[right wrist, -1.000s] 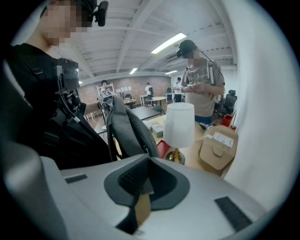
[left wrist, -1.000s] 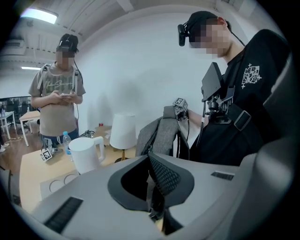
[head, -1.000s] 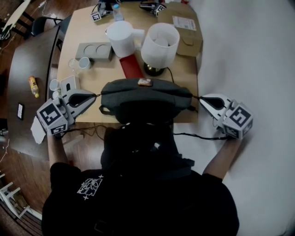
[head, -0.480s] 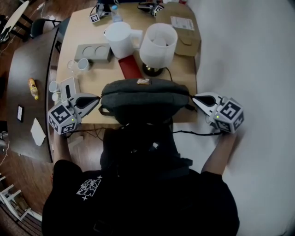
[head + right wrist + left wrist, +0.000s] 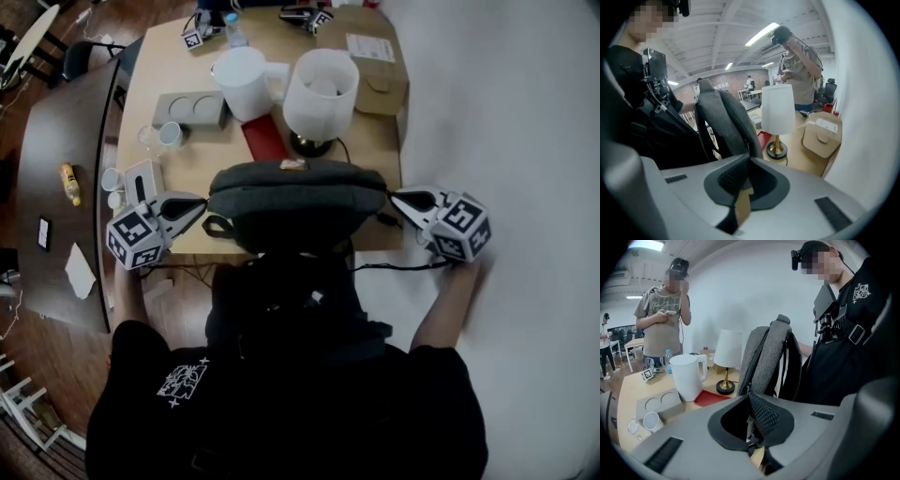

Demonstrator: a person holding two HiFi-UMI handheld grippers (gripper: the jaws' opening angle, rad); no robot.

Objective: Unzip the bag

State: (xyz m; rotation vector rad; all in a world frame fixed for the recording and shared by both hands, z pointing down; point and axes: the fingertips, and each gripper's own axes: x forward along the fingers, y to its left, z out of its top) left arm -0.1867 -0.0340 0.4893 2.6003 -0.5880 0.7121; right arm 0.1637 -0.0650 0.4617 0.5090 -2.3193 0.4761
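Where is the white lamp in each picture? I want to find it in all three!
Head view: the white lamp is near the top middle, behind the grey bag.
Left gripper view: left of middle, just left of the bag.
Right gripper view: right of middle, just right of the bag.
Shared landmark: the grey bag, next to the lamp in all three.
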